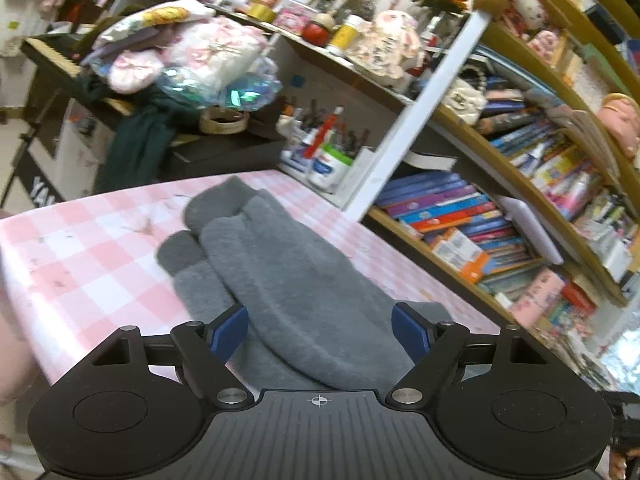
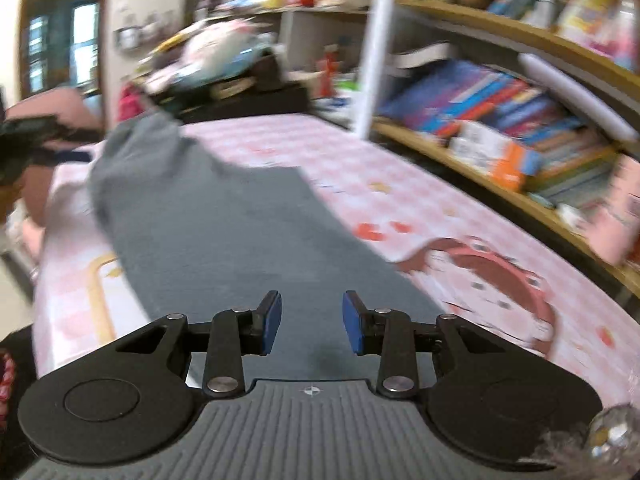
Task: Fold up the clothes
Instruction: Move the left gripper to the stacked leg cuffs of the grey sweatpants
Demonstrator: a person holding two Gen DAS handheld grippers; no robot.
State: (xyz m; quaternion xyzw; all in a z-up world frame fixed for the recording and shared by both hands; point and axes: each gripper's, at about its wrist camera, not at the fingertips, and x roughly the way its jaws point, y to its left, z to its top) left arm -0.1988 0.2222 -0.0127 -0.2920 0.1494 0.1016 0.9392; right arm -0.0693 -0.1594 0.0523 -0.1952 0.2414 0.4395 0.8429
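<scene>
A pair of grey fleecy socks (image 1: 280, 264) lies on a counter (image 1: 92, 248) covered with a pink-and-white checked cloth. In the left wrist view the two socks overlap lengthwise, one partly on top of the other, with darker grey rounded toes pointing away and the cuff ends running under the camera. The fabric looks thick, napped and soft, with no stiffness, so it would likely weigh very little, drape and sag when lifted, and grip rather than slip. A firm pinch through both layers at the cuff end or at the toes looks the best hold, since a shallow pinch may catch only the upper sock. The left tongs (image 1: 320, 330) stand wide apart, blue pads either side of the socks near the cuffs, closed on nothing. The right wrist view is blurred: a grey garment (image 2: 224, 220) spreads flat across the cloth, which there bears a printed cartoon face (image 2: 500, 284), and its far end seems raised towards a dark object (image 2: 28, 140) at the left edge; what that is cannot be told. The right tongs (image 2: 312, 322) are parted about halfway above the grey fabric, holding nothing. Crowded bookshelves (image 1: 500, 208) stand beyond.
</scene>
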